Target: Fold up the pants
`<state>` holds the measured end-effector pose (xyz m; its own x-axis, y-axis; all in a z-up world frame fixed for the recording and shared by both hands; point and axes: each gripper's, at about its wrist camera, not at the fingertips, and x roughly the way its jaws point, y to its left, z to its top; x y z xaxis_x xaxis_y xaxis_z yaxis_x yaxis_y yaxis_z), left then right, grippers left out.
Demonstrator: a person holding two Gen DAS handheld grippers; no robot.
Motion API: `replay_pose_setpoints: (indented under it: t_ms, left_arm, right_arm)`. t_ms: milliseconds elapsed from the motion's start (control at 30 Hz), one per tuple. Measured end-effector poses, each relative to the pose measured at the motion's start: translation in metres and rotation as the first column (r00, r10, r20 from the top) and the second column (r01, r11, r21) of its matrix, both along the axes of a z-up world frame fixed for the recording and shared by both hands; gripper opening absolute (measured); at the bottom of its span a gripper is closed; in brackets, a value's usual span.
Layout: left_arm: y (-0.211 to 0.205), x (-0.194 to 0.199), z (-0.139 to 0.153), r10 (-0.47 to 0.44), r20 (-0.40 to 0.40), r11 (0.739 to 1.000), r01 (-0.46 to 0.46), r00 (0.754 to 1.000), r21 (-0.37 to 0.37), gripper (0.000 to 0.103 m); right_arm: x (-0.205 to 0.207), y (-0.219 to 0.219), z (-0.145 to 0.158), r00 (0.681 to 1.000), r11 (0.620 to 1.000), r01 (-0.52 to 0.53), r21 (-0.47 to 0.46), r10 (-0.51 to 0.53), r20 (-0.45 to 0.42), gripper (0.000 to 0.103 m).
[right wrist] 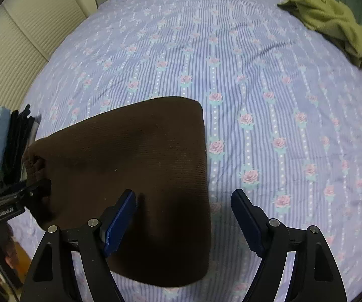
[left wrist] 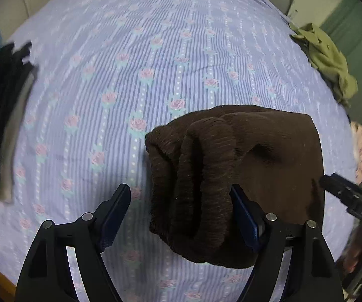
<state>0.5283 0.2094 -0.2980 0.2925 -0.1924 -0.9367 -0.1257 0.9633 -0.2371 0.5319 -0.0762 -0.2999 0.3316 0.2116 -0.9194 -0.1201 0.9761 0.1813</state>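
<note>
**A:** ok so the brown pants [right wrist: 130, 176] are lying on the bed [right wrist: 269, 75], folded into a fairly compact rectangle. Looks close to done to me. What could still mess it up?

**B:** The waistband end [left wrist: 193, 188]. From the left wrist view it's a thick bunched roll of ribbed fabric sitting right between the fingers of the left claw [left wrist: 181, 214]. The claw is spread wide, there's a clear gap on its left side, but the right finger is touching or nearly touching the cloth. If it lifts away at an angle, that pad could snag the roll and drag the layers open.

**A:** And the right claw [right wrist: 183, 216]?

**B:** Also wide open, gripping nothing. One finger hovers over the flat brown panel, the other over bare sheet, so it straddles the edge of the pants. Can't tell if the pad actually presses the fabric. Sliding it sideways would probably pull that edge out of square.

**A:** Anything nearby to worry about?

**B:** Not really. The dark stack of clothes [left wrist: 2, 115] is well off to the left and the green garment [right wrist: 332, 20] is far at the top right. Main risk is the lumpy end springing loose once nobody's holding it.
</note>
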Motion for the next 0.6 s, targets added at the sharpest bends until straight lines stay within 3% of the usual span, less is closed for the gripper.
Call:
replay_pose_setpoints:
  t_ms: [133, 233, 400, 600]
  left_arm:
    - [0.013, 0.000, -0.019, 0.066, -0.041, 0.990, -0.070, 0.997, -0.124, 0.081]
    - [0.024, -0.003, -0.033, 0.118, -0.071, 0.966, -0.131, 0.990, -0.222, 0.084]
    - [0.027, -0.004, -0.050, 0.121, -0.080, 0.953, -0.138, 0.989, -0.270, 0.091]
    - [0.031, -0.007, -0.071, 0.149, -0.107, 0.919, -0.177, 0.983, -0.353, 0.100]
  right_arm:
    - [0.006, 0.001, -0.019, 0.999, 1.000, -0.001, 0.006, 0.001, -0.044, 0.079]
    - [0.009, -0.001, -0.034, 0.997, 1.000, 0.003, 0.026, -0.001, -0.077, 0.079]
    - [0.017, -0.007, -0.054, 0.992, 0.998, 0.014, 0.064, -0.005, -0.127, 0.079]
    - [0.022, -0.008, -0.068, 0.992, 0.999, 0.001, 0.039, 0.004, -0.125, 0.089]
